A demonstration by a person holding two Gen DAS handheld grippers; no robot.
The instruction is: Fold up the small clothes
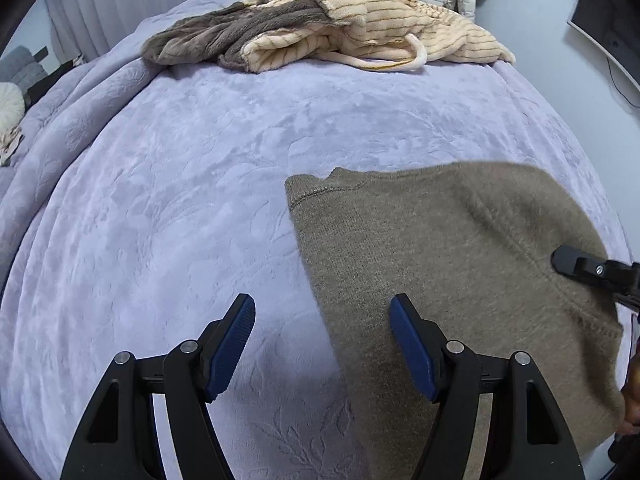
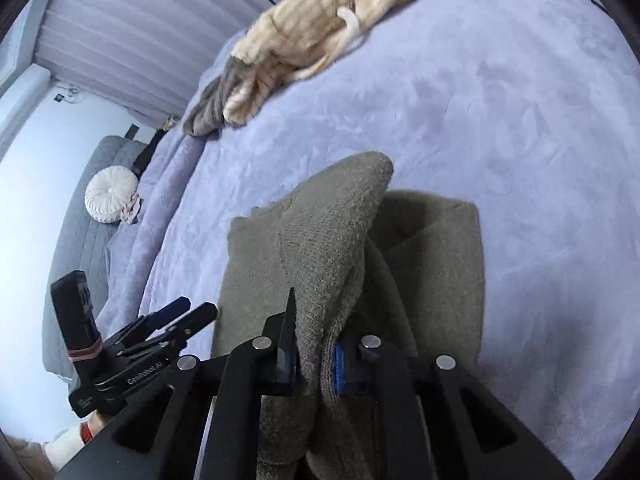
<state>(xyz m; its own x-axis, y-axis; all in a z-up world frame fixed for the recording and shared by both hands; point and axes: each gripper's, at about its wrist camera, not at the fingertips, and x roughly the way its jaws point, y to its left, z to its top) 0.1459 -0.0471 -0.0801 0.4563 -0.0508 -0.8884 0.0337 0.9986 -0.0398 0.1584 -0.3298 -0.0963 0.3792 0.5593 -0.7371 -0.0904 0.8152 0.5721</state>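
Right gripper (image 2: 316, 364) fingers pinch olive sweater (image 2: 332, 232) between them

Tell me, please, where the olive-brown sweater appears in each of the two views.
Left wrist view: the sweater fills the lower right, lifted over the bed.
Right wrist view: the sweater is in the lower centre, pinched in the right hand-held gripper.
Shared landmark: the cream striped garment at the bed's far edge.

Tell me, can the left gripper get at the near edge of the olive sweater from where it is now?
Probably yes. The left gripper is open, with the olive sweater edge already lying between its fingers on the lilac blanket. Nothing blocks it; the right gripper grips another part.
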